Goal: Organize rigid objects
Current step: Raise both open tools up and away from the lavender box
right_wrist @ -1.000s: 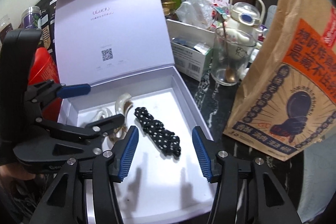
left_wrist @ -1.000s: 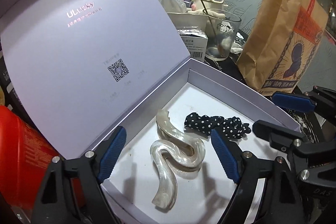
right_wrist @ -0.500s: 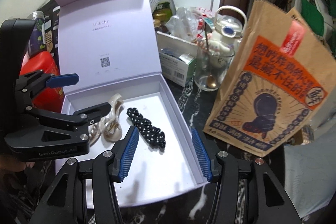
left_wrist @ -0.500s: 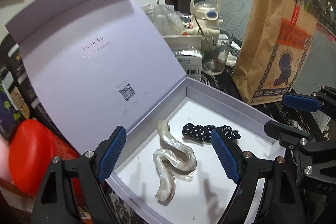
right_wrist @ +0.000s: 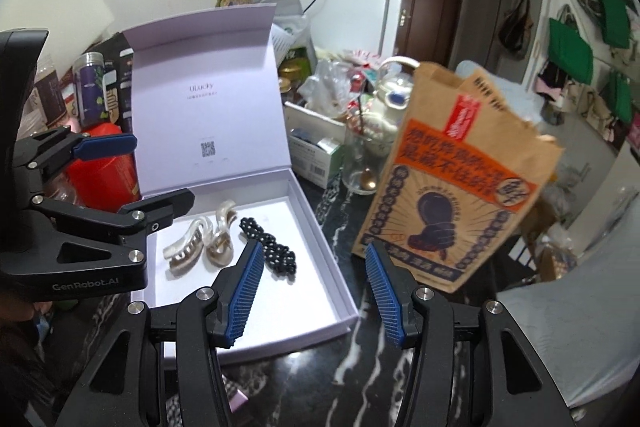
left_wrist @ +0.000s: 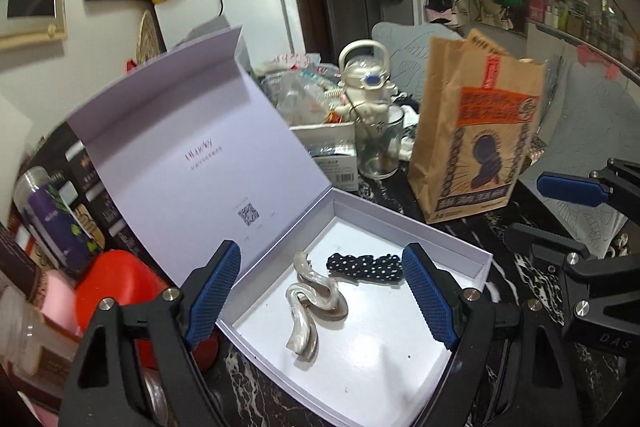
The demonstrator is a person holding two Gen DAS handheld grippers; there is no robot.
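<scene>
Left wrist view shows the pearly hair claw [left_wrist: 314, 301] lying inside the open lilac box [left_wrist: 448, 255], near the middle of its white floor, with the black dotted hair clip [left_wrist: 364, 267] just beside it toward the far wall. The claw looks light, stiff and glossy, so it is probably slippery between the pads, and its teeth and curved ends may break if they are squeezed hard. A good place to take it seems to be the thick middle of the wave, across its narrow side. The dotted clip has a fabric cover, which probably gives more friction; it can be taken across its middle.

Both items rest already in the box, so the sorting seems nearly done. The left tool [left_wrist: 324, 299] is open and holds nothing; it hovers above the near part of the box. The right tool [right_wrist: 312, 291] is also open and empty, above the right edge of the box.

The lid [right_wrist: 204, 95] stands up behind the box and limits any approach from that side. A brown paper bag [right_wrist: 460, 187] stands near on the dark marbled surface [right_wrist: 340, 359], at the right of the box, and a drinking glass [right_wrist: 360, 163] with a spoon is behind it, so a wide swing to the right could knock them. A red container [left_wrist: 116, 283] sits close to the left side of the box.
</scene>
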